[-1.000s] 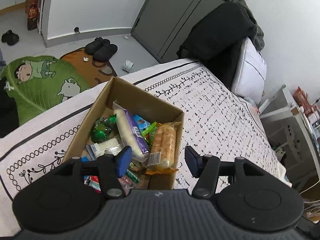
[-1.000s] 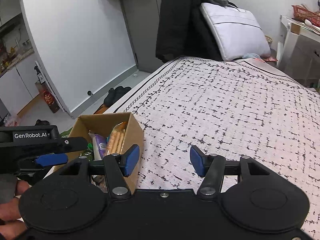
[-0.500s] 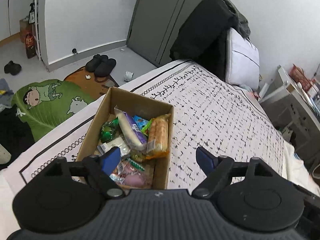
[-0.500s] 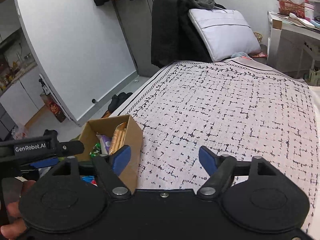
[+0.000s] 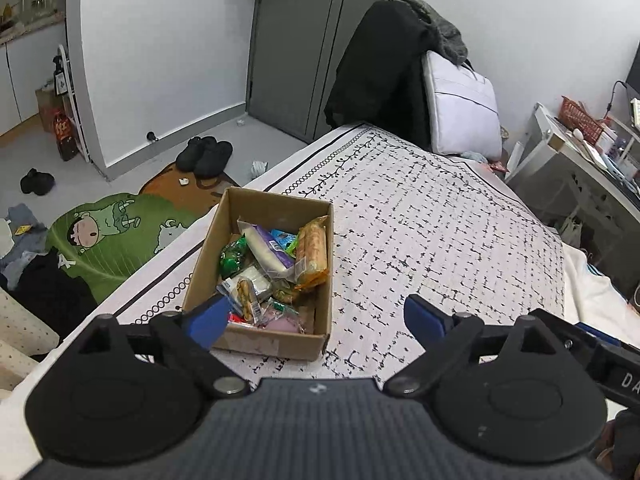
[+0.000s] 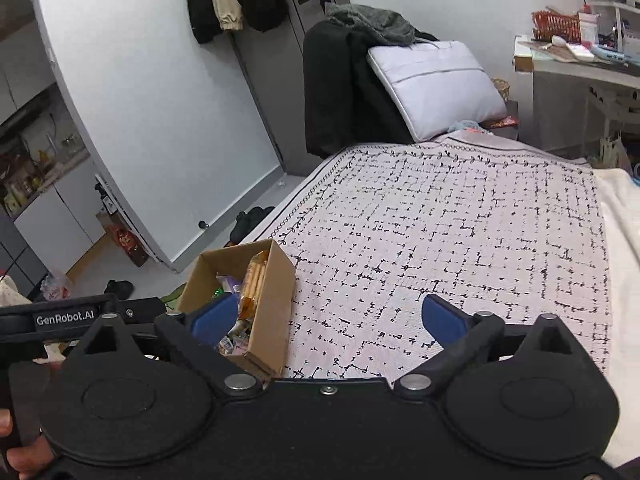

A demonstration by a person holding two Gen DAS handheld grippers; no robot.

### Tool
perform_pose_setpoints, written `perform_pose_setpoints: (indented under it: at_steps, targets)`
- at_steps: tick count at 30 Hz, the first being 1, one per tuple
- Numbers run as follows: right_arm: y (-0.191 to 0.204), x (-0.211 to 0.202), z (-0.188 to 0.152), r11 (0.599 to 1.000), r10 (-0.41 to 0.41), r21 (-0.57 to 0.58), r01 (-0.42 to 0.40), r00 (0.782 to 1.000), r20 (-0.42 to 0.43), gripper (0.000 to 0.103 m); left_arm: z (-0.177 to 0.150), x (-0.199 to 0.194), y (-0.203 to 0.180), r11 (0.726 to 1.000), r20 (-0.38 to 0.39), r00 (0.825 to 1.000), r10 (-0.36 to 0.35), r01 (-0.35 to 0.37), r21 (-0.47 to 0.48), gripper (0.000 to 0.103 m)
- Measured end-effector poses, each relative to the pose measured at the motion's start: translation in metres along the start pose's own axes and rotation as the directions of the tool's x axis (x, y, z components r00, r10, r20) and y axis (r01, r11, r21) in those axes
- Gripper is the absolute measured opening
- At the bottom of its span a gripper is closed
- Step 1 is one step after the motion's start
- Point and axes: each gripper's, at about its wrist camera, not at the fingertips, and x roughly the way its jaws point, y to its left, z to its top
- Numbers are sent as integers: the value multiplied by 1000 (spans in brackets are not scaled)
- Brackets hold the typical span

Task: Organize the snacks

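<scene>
- Far left, on the floor: green cartoon rug (image 5: 108,236) & dark slippers (image 5: 206,155). No snacks seen down there.
- Cardboard box (image 5: 276,350) sits on the bed (image 5: 440,240), near its left edge. Top is open.
- Inside the box: snacks all in a loose pile. Green pack (image 5: 232,256) at left, long white-purple pack (image 5: 266,249) in the middle, orange biscuit pack (image 5: 313,254) leaning on the right wall, small pink & red ones at the near end.
- Left gripper (image 5: 316,322) is held above the near end of the box. Fingers wide apart, nothing in them.
- Right gripper (image 6: 326,318) is up over the bed, just right of the box (image 6: 280,300). Fingers also spread wide, empty.
- Rest of the bed to the right: bare patterned cover, no snacks on it. Pillow (image 6: 436,84) at the far end.
- How far along: every snack I can see is in the box already. That fits 2 stories: all packed & done, or about to be taken out & sorted. Can't tell which.
</scene>
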Motion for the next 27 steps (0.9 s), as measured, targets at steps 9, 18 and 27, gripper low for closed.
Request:
perform_pose_setpoints:
  at_steps: [9,18,27]
  targets:
    - [1,-35,-4,999,14,-32,-13,1000,22,103,-11,-31,-11,999,32,999,9,-11,46,96]
    - [6,-64,-5,997,33,-73,-30,999,34,103,-19,-61,-13,998,62,998,9,-13,62,96]
    - [12,-87,-13,993,43,-113,-38,998,45,103,-30,-87,-14,995,92,996,17,-25,92,97]
